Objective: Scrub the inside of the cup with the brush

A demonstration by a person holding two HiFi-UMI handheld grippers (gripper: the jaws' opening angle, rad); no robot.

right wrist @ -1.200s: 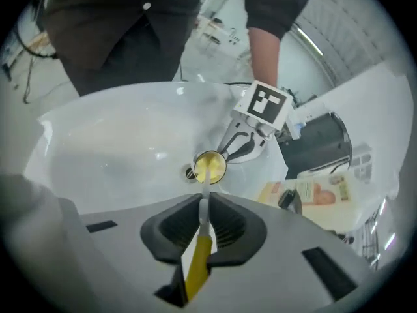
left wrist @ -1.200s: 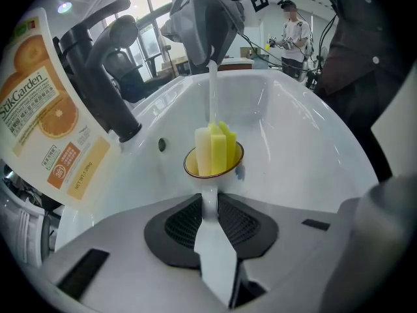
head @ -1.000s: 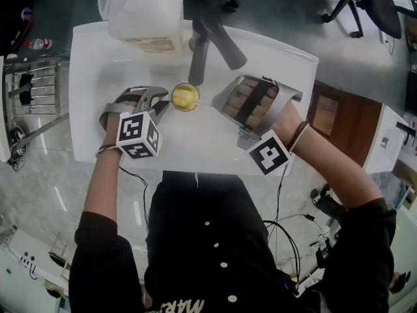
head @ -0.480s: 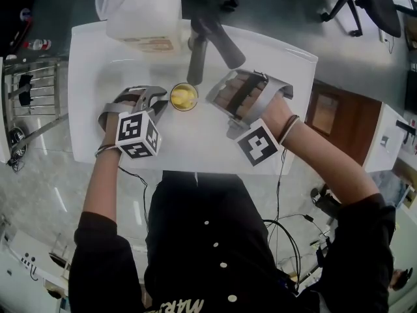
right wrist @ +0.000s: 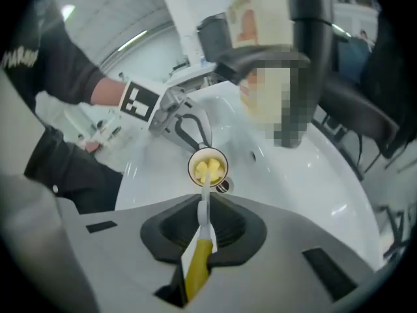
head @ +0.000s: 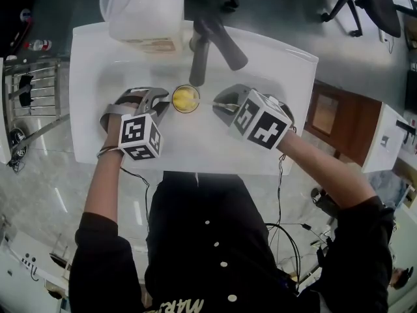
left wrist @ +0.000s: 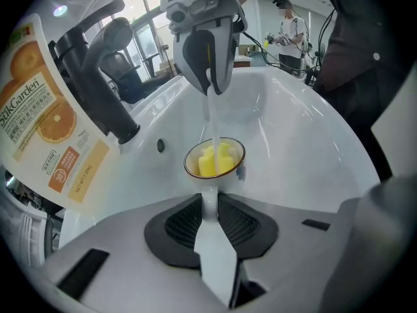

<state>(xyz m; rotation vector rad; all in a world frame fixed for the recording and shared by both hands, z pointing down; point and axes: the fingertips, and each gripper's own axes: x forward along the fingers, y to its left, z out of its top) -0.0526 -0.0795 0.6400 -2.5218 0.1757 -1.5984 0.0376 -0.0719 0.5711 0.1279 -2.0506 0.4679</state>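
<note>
The small white dark-rimmed cup [left wrist: 215,158] sat just ahead of both jaws, likely light, hard and slippery, so the left gripper [left wrist: 212,232] was clamped on its thin handle, while the right gripper [right wrist: 199,250] was clamped on the stiff yellow-handled brush [right wrist: 198,267], its soft head inside the cup.

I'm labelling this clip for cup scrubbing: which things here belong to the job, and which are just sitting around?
In use: cup, held by left gripper; brush, held by right gripper, head inside cup.
Idle: faucet; juice jug.
</note>
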